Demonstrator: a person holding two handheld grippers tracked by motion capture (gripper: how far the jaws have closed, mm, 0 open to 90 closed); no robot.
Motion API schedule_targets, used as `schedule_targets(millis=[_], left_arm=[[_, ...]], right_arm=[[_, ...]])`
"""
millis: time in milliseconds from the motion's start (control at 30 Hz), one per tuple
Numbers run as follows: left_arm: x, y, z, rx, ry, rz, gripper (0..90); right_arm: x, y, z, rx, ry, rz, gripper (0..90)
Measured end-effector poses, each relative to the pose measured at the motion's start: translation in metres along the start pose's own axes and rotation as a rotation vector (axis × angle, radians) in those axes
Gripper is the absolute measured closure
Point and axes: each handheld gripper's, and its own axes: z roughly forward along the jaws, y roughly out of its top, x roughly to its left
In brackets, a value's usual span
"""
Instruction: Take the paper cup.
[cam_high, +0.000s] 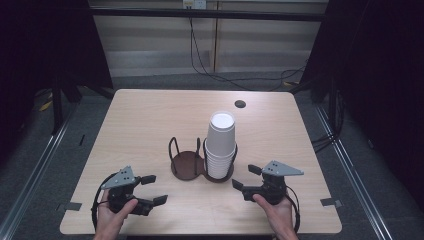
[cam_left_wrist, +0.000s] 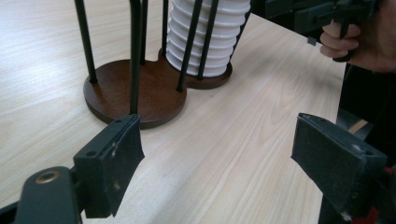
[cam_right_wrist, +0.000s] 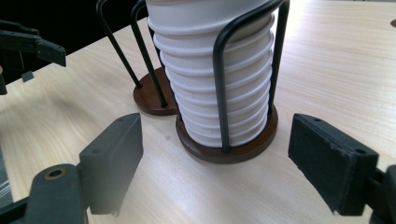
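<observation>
My table (cam_high: 150, 115) is a pale wood-grain top, smooth and matte, with a small dark round hole (cam_high: 240, 104) near its far edge at about one o'clock from the centre. Dark curtains hang at both sides, and cables (cam_high: 210, 70) trail across the floor beyond the far edge.

At the middle of the table stands the cup holder (cam_high: 187, 164): two round dark-brown wooden bases joined side by side, each ringed by thin black wire hoops. The nine o'clock base is bare. The three o'clock base carries the stack of cups (cam_high: 221, 145), white paper, upside down, tapering upward, their rolled rims making close ribs down low. The stack rises well above the hoops, which hem in its lower part and stand between my tools and the rims.

I hold my left gripper (cam_high: 150, 190) at about seven o'clock from the holder, jaws wide apart and gripping nothing, near the bare base. My right gripper (cam_high: 246, 177) sits at about four o'clock, just beside the stack's base, jaws likewise spread wide with nothing between them. Their pads (cam_right_wrist: 116, 158) are flat, black and slightly scuffed.
</observation>
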Motion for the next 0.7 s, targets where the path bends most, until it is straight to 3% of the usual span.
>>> schedule_targets(millis=[100, 167, 233, 300, 500, 567, 633, 700], left_arm=[[-0.001, 0.000, -0.001, -0.001, 0.002, 0.001, 16.0], [0.000, 0.002, -0.001, -0.011, -0.013, -0.003, 15.9], [0.000, 0.002, -0.001, -0.010, -0.001, -0.004, 16.0], [0.001, 0.002, 0.000, -0.002, 0.001, -0.010, 16.0], [0.001, 0.002, -0.001, 0.000, 0.007, -0.007, 16.0], [0.000, 0.001, -0.003, 0.016, 0.031, 0.005, 16.1], [0.001, -0.001, -0.006, 0.020, 0.010, -0.007, 16.1], [0.000, -0.001, -0.008, 0.025, 0.021, 0.002, 16.0]], right_arm=[[-0.003, 0.000, -0.001, 0.009, 0.011, 0.016, 18.0], [-0.003, 0.001, -0.002, 0.034, -0.011, 0.016, 17.9], [-0.004, 0.003, -0.004, 0.046, -0.009, 0.023, 17.9], [-0.004, 0.006, -0.008, 0.031, -0.014, 0.029, 16.8], [-0.006, 0.013, -0.012, 0.067, -0.025, 0.012, 17.6], [-0.008, 0.017, -0.014, 0.074, 0.002, 0.013, 21.2], [-0.007, 0.018, -0.015, 0.072, 0.014, 0.016, 22.8], [-0.005, 0.020, -0.015, 0.079, 0.048, 0.026, 24.4]])
